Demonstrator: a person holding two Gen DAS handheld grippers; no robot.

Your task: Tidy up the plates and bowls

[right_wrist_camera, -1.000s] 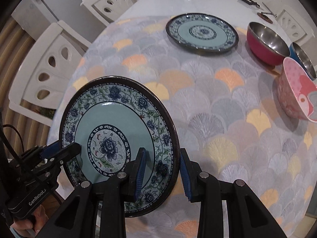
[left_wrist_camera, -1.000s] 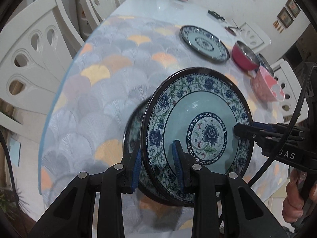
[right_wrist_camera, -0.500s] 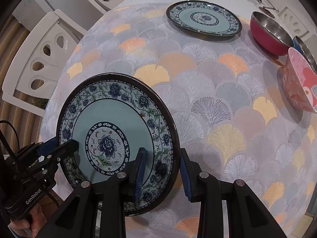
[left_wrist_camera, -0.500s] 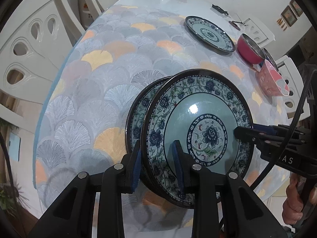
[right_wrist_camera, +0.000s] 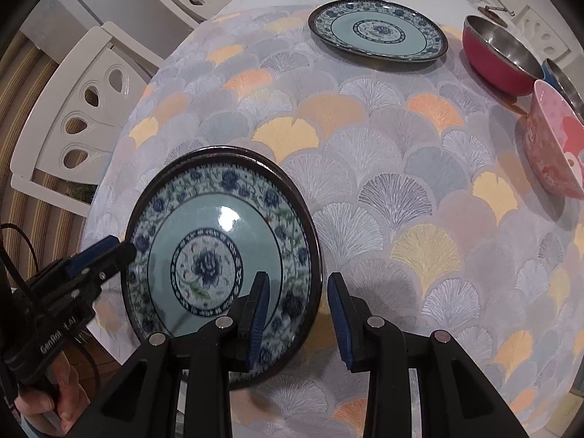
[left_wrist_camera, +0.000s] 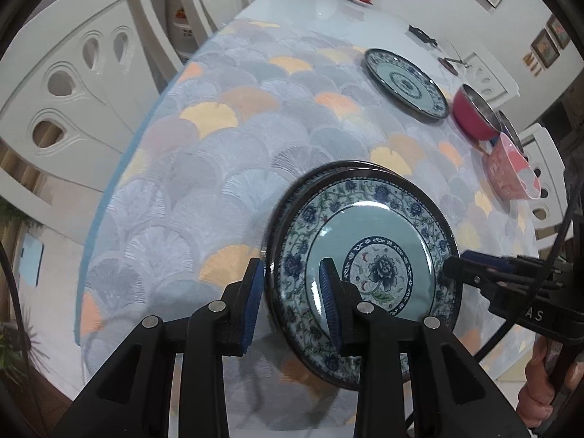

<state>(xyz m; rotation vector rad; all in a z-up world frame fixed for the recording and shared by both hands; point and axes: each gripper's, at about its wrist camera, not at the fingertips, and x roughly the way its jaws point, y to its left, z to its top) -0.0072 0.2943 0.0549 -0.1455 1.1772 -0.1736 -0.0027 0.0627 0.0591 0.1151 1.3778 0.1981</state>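
Your tabletop [right_wrist_camera: 383, 168] is the biggest thing in view, covered with a cloth of grey, yellow and orange fan shapes, with white chairs [left_wrist_camera: 69, 91] standing along its far side. Near the edge closest to you sits a blue floral plate [right_wrist_camera: 204, 233], resting on top of a second matching plate [left_wrist_camera: 292, 197] whose dark rim peeks out beneath it. A third plate [right_wrist_camera: 379, 33] of the same pattern lies well apart, toward the far end. Beside that one stands a red bowl with a steel inside [right_wrist_camera: 500, 54], then a blue-rimmed steel bowl [right_wrist_camera: 562, 80] and a pink patterned bowl [right_wrist_camera: 554, 138] tipped on its side. Your left tool [left_wrist_camera: 292, 303] straddles the top plate's left rim, its jaws having just been opening, the outer pad now clear of the rim. Your right tool [right_wrist_camera: 299, 321] straddles the opposite rim at a narrow gap, and you cannot tell whether its pads press the plate.
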